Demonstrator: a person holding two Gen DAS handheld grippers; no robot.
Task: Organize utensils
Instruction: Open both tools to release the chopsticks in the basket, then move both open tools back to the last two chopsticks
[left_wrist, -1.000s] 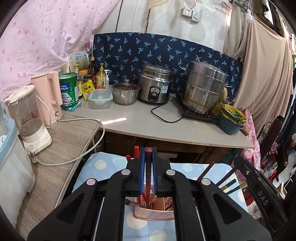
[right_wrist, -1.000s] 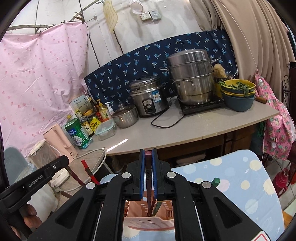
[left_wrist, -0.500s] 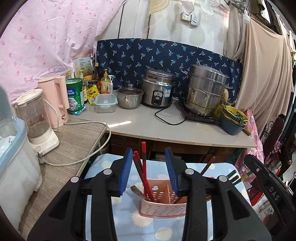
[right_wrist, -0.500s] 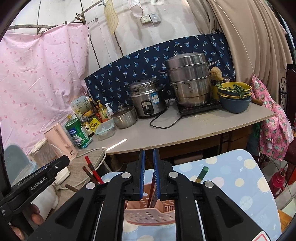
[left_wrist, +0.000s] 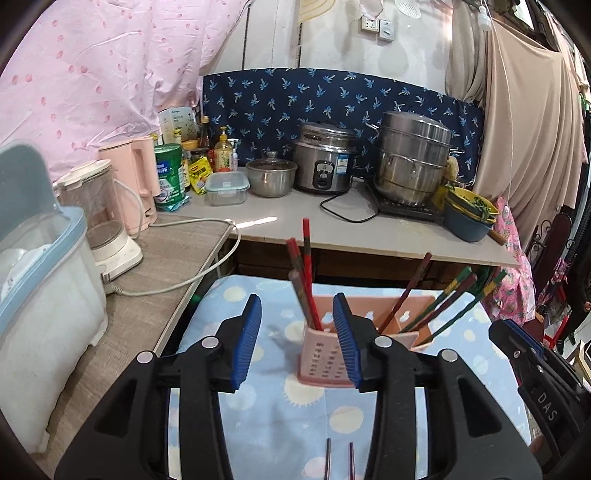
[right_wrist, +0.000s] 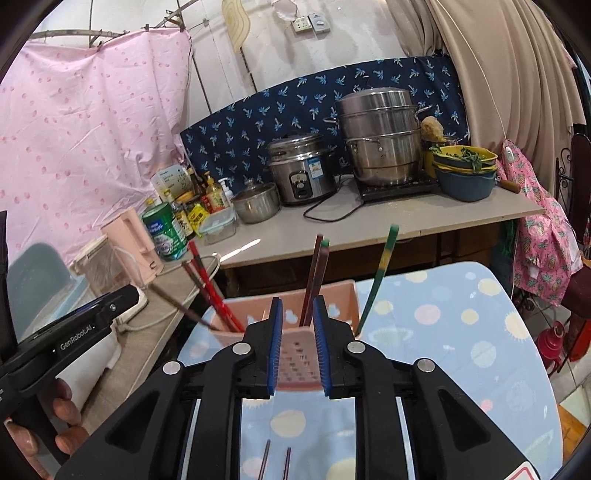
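A pink perforated utensil holder (left_wrist: 325, 360) stands on a blue sun-print cloth (left_wrist: 295, 424); it also shows in the right wrist view (right_wrist: 295, 354). Red chopsticks (left_wrist: 304, 273) lean in its left part, and dark and green chopsticks (left_wrist: 443, 302) lean in its right part. In the right wrist view the red ones (right_wrist: 210, 288) lean left, and a brown pair (right_wrist: 316, 273) and a green chopstick (right_wrist: 380, 273) stand to the right. My left gripper (left_wrist: 297, 332) is open and empty, just in front of the holder. My right gripper (right_wrist: 297, 343) is open and empty, close before the holder.
A counter (left_wrist: 332, 229) behind holds a rice cooker (left_wrist: 325, 158), a steamer pot (left_wrist: 413, 158), a small pot, bottles and bowls (left_wrist: 469, 218). A pink kettle (left_wrist: 129, 188), a blender and a white bin (left_wrist: 40, 314) stand on the left table. The other gripper (right_wrist: 74, 339) is at the left.
Both grippers were shut on chopsticks over the holder. Both have opened, let the chopsticks drop into the holder, and pulled back and up from it.
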